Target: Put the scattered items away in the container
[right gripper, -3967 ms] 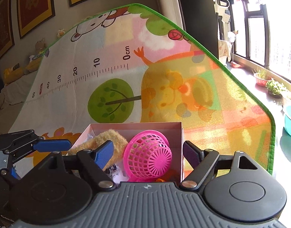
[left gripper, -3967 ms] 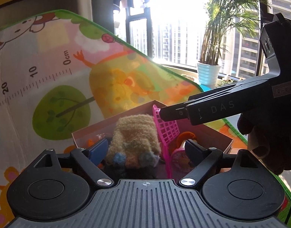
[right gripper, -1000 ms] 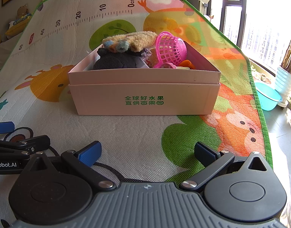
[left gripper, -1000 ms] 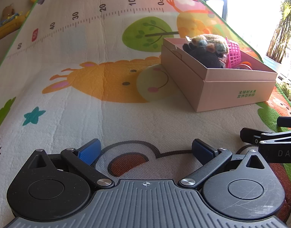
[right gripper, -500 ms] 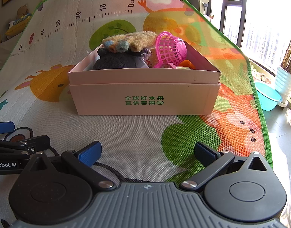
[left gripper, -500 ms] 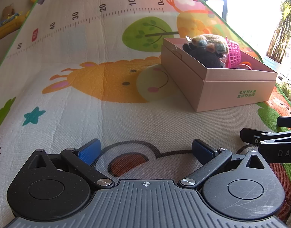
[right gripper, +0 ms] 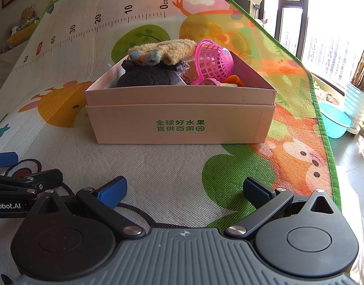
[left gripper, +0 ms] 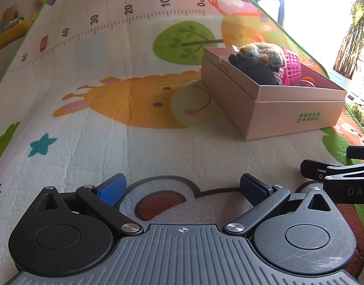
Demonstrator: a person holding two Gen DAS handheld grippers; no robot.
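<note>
From the left wrist camera, the left gripper (left gripper: 182, 187) is sitting low over the cartoon-printed play mat (left gripper: 98, 109), its blue-padded fingers (left gripper: 110, 188) spread wide with nothing between them. The pink cardboard box with green lettering (left gripper: 296, 111) is resting on the mat far to the right, well apart from the gripper. Piled inside it are a tan fuzzy knitted glove with blue and orange fingertips (left gripper: 265, 52), a black fuzzy soft item (left gripper: 255, 70) under it, and a pink plastic mesh basket (left gripper: 292, 67) to their right. The right gripper's black finger is poking in at the right edge, near the mat.

From the right wrist camera, the right gripper (right gripper: 183, 191) is also lying spread and empty, pointing at the box's (right gripper: 179, 123) lettered side, apart from it. The glove (right gripper: 163, 51) is lying on the black item (right gripper: 144, 77) at the left; the basket (right gripper: 214, 60) is tilting on its side at the right, beside an orange piece (right gripper: 233, 79). A turquoise plastic basin (right gripper: 335, 120) is standing on the floor off the mat's right edge.
</note>
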